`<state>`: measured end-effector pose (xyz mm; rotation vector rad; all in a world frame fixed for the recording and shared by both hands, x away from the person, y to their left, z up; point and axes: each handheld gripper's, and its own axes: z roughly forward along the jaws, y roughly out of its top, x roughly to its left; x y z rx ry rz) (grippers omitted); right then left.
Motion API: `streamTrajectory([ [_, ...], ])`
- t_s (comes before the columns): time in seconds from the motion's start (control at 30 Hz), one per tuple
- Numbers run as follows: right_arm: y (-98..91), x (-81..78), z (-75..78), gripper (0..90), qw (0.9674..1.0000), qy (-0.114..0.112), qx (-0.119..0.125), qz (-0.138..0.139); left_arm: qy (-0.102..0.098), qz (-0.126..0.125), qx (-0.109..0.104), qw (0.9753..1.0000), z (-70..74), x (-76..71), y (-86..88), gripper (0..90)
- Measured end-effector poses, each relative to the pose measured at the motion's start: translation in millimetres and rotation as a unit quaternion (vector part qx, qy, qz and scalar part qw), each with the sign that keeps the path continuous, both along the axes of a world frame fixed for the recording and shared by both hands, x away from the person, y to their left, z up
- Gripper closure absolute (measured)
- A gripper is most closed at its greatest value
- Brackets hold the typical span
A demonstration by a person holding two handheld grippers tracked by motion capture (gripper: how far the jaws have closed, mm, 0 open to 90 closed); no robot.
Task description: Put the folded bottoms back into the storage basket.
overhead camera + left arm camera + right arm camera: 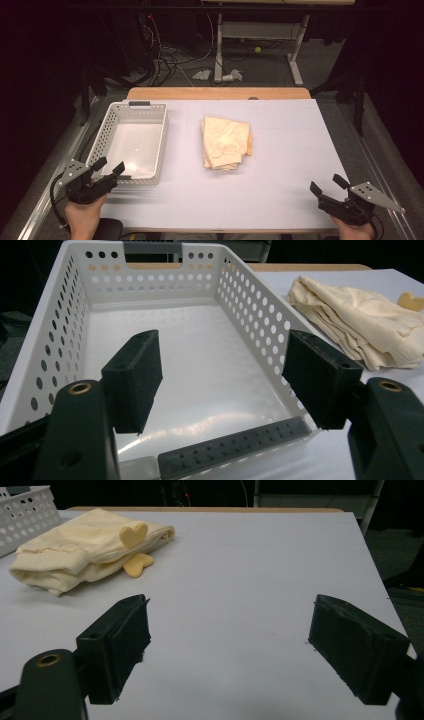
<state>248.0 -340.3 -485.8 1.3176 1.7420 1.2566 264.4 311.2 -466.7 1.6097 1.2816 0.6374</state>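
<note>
I see the white table, then the perforated white basket at its left, its near rim partly hidden behind my left gripper, jaws wide, empty. The folded cream garment lies mid-table; its folds hide what garment it is. My right gripper gapes wide, empty.
</note>
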Motion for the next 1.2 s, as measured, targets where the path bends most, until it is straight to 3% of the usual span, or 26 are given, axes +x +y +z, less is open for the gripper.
streamTrajectory([
  [0.8,1.5,2.8,-0.8,17.2,0.9999,0.009,0.007,0.001,-0.011,-0.011,0.011,0.9998,1.7,5.4,-8.7,30.9],
  [1.2,2.0,3.0,-0.8,17.2,0.9999,0.010,0.006,0.006,-0.015,-0.033,0.025,0.9990,2.8,10.2,-22.5,30.9],
])
